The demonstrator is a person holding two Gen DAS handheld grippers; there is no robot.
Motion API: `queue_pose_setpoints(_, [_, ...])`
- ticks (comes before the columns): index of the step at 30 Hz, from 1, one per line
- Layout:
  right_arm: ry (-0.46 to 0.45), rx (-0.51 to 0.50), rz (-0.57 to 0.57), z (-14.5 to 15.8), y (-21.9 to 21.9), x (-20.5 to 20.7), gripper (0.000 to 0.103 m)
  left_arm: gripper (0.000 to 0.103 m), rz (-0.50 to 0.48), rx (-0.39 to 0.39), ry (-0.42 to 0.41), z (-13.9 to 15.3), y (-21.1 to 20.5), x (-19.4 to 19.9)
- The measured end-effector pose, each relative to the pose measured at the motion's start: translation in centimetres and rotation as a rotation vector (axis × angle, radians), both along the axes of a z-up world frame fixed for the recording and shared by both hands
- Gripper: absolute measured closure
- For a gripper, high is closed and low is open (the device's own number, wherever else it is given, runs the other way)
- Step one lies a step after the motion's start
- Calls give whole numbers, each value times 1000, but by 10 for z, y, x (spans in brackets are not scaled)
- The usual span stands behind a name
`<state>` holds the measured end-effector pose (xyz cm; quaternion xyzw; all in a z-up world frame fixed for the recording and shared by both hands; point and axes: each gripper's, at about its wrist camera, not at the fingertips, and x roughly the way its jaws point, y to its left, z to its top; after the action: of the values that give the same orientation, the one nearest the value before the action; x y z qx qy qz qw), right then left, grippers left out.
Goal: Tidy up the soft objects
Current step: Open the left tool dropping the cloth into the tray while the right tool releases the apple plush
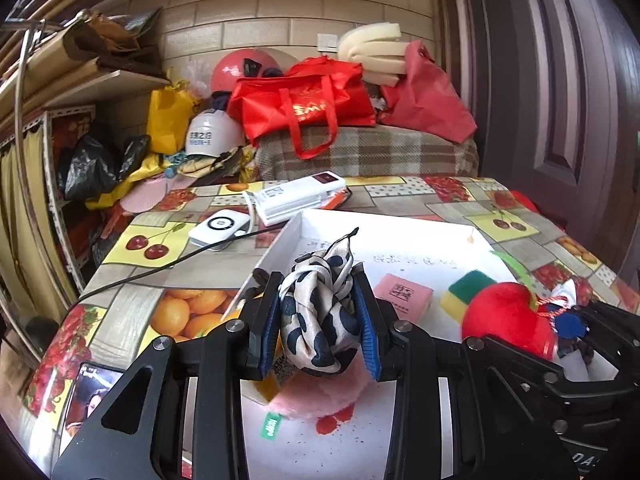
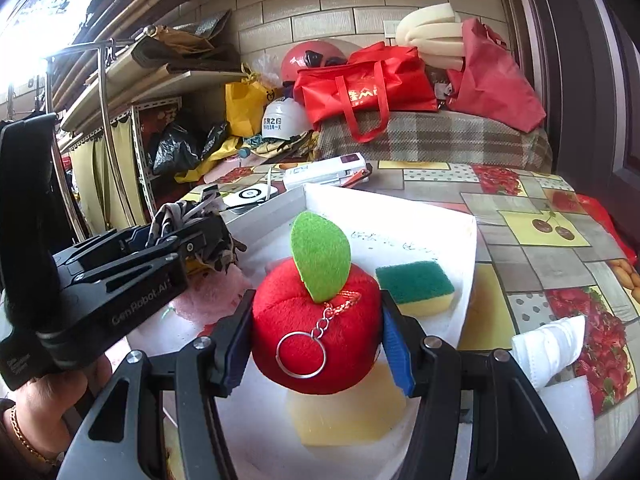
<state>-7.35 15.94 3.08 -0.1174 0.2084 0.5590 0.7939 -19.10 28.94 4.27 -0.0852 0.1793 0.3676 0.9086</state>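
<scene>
The plush apple [image 2: 316, 320] sat clamped between the right gripper [image 2: 316, 344] fingers, above the white tray [image 2: 400, 208]; the spotted scarf [image 1: 320, 312] was pinched in the left gripper [image 1: 318, 320]. Loose scarf folds risked slipping free or snagging the neighbouring gripper.

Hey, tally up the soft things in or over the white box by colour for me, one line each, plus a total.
Red: 1, the plush apple, in the right gripper
Black and white: 1, the spotted scarf, in the left gripper
Green and yellow: 1, the sponge
Pink: 2, the fluffy pad and the small pink block
Pale yellow: 1, the flat foam piece
Total: 6
</scene>
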Motion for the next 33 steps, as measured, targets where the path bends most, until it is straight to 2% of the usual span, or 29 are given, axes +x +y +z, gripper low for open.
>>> queue_pose_setpoints(2, [4, -20, -2, -1, 3, 1, 40, 68, -22, 8, 12, 0, -2, 4])
queue_pose_setpoints(3, [6, -24, -3, -1, 3, 2, 38, 59, -26, 17, 19, 0, -4, 5])
queue_pose_setpoints(4, [8, -26, -13, -2, 2, 3, 34, 44, -24, 27, 21, 0, -6, 5])
queue_pose_setpoints(5, [9, -21, -22, -1, 1, 4, 30, 35, -19, 35, 22, 1, -7, 5])
queue_pose_setpoints(6, [11, -16, -28, -1, 0, 4, 27, 17, 11, 45, 19, 1, -8, 4])
queue_pose_setpoints(7, [17, -7, -33, -1, -2, 6, 22, 4, 26, 41, 10, 2, -6, 2])
queue_pose_setpoints(8, [23, -4, -33, -1, -4, 7, 22, 1, 35, 29, -2, 2, -3, -1])
queue_pose_setpoints(11, [19, -6, -35, -1, -3, 7, 21, 0, 53, 13, -17, 2, 1, -5])
queue_pose_setpoints(27, [2, 59, -46, 5, -11, 6, 20, 0, 78, 88, -46, 5, -13, -11])
queue_pose_setpoints(29, [-4, 89, -56, 6, -17, 5, 20, 0, 81, 90, -48, 5, -13, -12])
queue_pose_setpoints(33, [-51, 213, -102, 14, -40, -2, 20, 0, 105, 112, -75, 7, -18, -19])
